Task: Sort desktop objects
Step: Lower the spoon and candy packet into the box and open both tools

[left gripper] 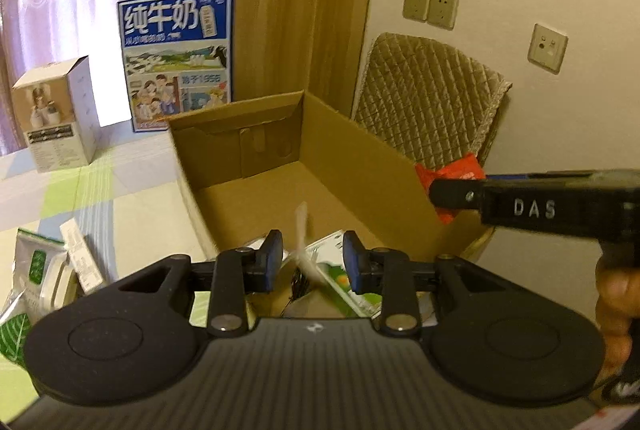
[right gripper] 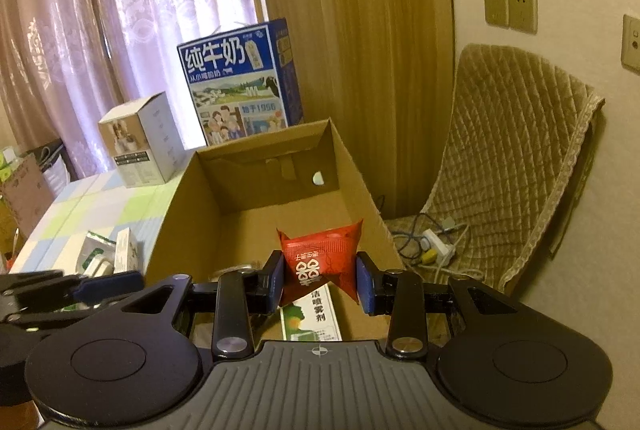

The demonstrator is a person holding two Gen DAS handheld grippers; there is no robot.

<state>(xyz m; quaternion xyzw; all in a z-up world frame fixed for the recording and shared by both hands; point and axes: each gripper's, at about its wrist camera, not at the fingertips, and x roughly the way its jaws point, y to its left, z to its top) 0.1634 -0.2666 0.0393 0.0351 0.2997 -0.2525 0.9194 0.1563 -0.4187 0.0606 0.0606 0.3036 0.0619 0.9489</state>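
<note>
An open cardboard box stands on the table; it also shows in the right wrist view. My right gripper is shut on a red packet and holds it over the box's near end. From the left wrist view the right gripper reaches over the box's right wall with the red packet. My left gripper is open above the box's near end; a small blurred white thing is between its fingers, untouched. A green and white box lies inside.
A blue milk carton box and a white product box stand at the back of the table. Green and white packets lie left of the cardboard box. A quilted chair with a power strip is on the right.
</note>
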